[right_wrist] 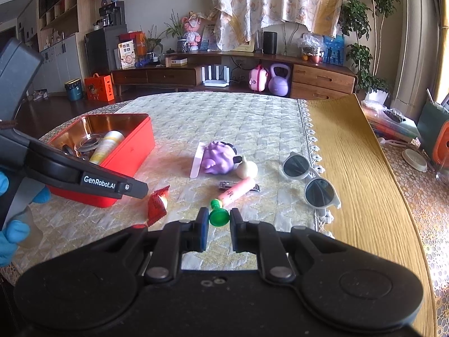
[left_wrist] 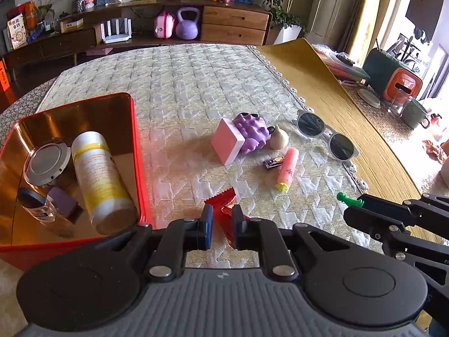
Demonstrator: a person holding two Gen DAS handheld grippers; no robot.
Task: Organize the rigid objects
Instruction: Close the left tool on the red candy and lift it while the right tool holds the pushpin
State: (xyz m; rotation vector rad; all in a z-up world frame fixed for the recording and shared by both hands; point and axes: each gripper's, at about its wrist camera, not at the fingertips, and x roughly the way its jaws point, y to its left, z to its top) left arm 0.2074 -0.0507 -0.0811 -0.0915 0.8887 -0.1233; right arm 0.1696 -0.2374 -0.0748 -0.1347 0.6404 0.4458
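Fingers first: the right gripper has its pads pinched on a green stamp-like toy, the round base squeezed between them and its knob poking forward toward the pink tube. Over on the other side, the left gripper has a red foil packet sitting between its fingers, pads close on either flank; from here I can't say whether they're truly clamped or just straddling it.

Progress check, and it's a judgement: partway there. The red tin box, just left of the left gripper, already holds a white bottle, a round silver-lidded jar, a small clear bottle and a purple block.

Left out on the quilted cloth: a pink block leaning against a purple spiky toy, a garlic bulb, nail clippers, that pink tube, and sunglasses at the cloth's fringe. Plenty to go.
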